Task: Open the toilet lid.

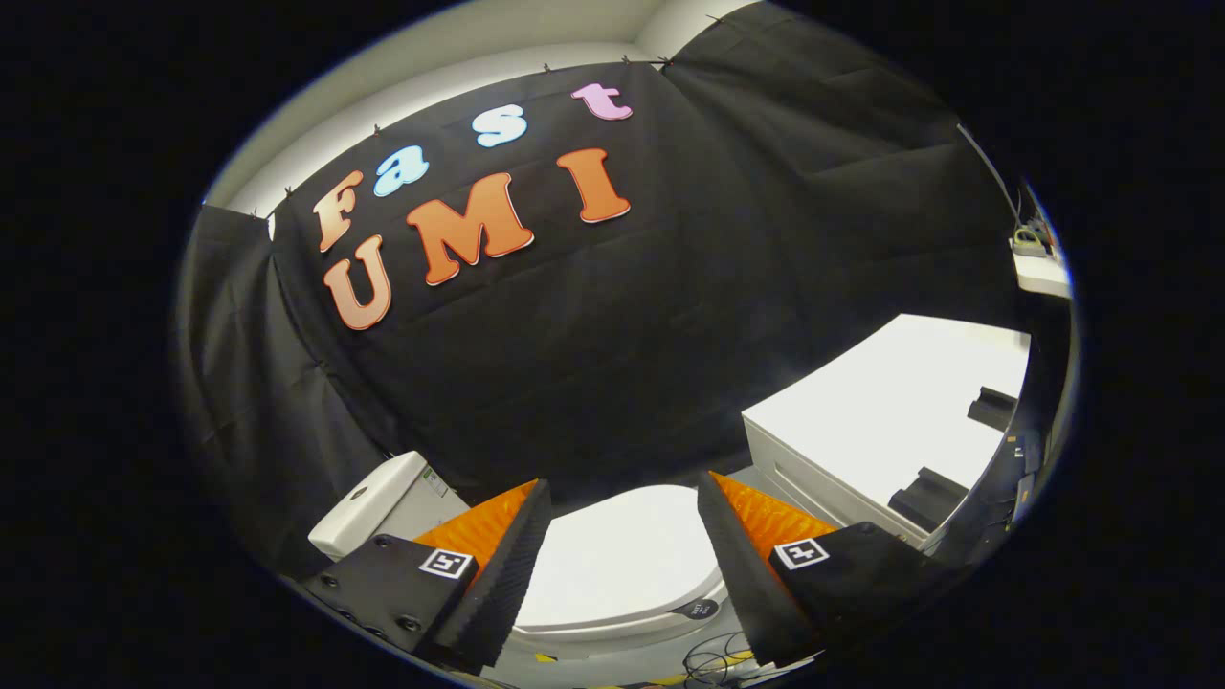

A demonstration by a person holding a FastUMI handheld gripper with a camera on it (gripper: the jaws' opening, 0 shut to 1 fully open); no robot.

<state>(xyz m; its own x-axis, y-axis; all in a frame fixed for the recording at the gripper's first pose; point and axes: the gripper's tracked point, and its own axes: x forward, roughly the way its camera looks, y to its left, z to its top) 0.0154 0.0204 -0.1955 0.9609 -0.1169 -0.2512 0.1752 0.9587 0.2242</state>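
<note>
A white toilet lid (617, 560) lies flat and closed on the bowl, seen between and below my two fingers. The white cistern (368, 502) stands beyond the left finger against the black cloth wall. My gripper (622, 512) is open, held above the lid with nothing between its fingers. A small dark round sticker (697, 608) sits on the lid's near edge by the right finger.
A white table (890, 421) stands to the right of the toilet, with two dark blocks (926, 496) on it. Loose cables (713, 660) lie on the floor in front of the bowl. The black cloth wall (670, 316) hangs close behind the toilet.
</note>
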